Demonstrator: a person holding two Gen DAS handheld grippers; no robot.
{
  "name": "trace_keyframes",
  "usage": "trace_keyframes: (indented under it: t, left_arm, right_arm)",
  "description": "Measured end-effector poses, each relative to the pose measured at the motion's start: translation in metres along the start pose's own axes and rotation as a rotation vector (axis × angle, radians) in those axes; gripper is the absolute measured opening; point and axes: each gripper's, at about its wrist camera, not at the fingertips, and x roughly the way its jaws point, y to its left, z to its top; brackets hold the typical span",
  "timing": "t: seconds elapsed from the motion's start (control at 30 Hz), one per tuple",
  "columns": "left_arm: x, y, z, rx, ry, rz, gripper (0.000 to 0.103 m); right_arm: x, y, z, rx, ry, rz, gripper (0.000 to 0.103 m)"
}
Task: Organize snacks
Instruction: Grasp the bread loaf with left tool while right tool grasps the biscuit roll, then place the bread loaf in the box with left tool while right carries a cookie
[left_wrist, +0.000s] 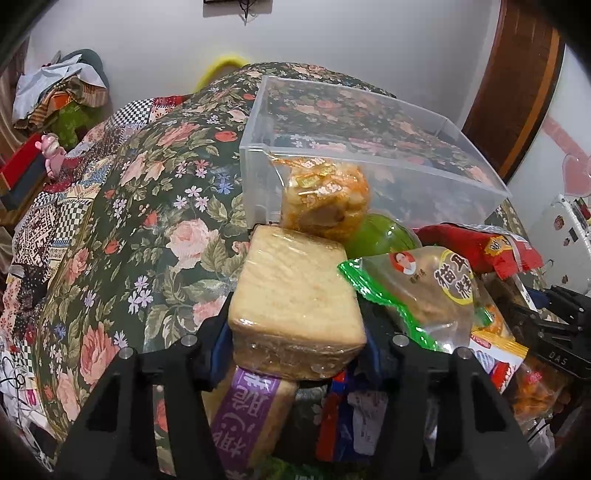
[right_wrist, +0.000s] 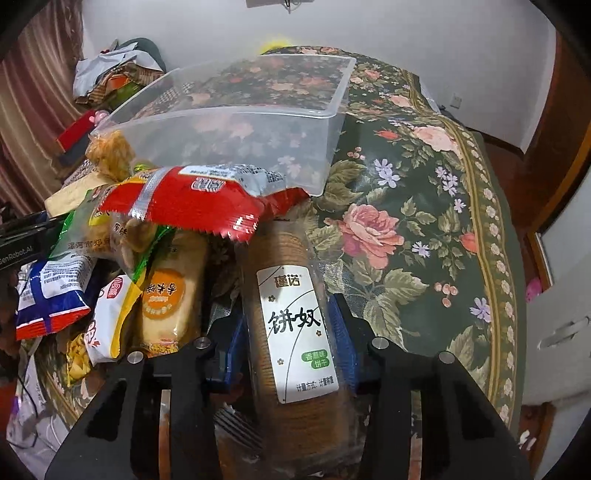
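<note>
Hand-held grippers (left_wrist: 295, 332) (right_wrist: 291, 332) clamping bread (left_wrist: 295, 302), biscuits (right_wrist: 291, 325).

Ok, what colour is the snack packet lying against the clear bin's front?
Red, with a white printed end; the right wrist view shows it best.

1. A lived-in home is shown: a round counter (right_wrist: 424, 192) is covered with a dark floral cloth.
2. Packaged snacks (right_wrist: 177, 206) are heaped beside a clear plastic bin (left_wrist: 369, 147) on that cloth.
3. Clothes and fabrics (left_wrist: 62, 85) are piled against a white wall, beside a striped curtain (right_wrist: 40, 96).
4. Brown wooden door trim (left_wrist: 524, 74) is seen at the side.
</note>
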Motion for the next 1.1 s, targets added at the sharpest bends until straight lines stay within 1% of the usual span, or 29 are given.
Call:
trace_keyframes:
  t: [0.27, 0.4, 0.53, 0.77, 1.1]
  left_arm:
    - [-0.024, 0.006, -0.007, 0.0, -0.021, -0.004, 0.056]
    - [-0.042, 0.011, -0.009, -0.007, -0.053, -0.004, 0.056]
    - [-0.061, 0.011, -0.006, 0.004, -0.093, 0.003, 0.056]
    - [-0.089, 0.007, 0.011, 0.013, -0.177, -0.002, 0.056]
    - [-0.094, 0.0, 0.045, 0.025, -0.236, -0.018, 0.056]
  right_arm:
    - [-0.015, -0.013, -0.004, 0.036, -0.023, -0.015, 0.034]
    - [-0.024, -0.022, -0.009, 0.06, -0.042, -0.029, 0.034]
    - [-0.037, -0.028, -0.006, 0.086, -0.079, -0.042, 0.034]
    - [-0.06, -0.031, 0.011, 0.091, -0.167, -0.07, 0.034]
    - [-0.079, -0.026, 0.045, 0.068, -0.282, -0.064, 0.032]
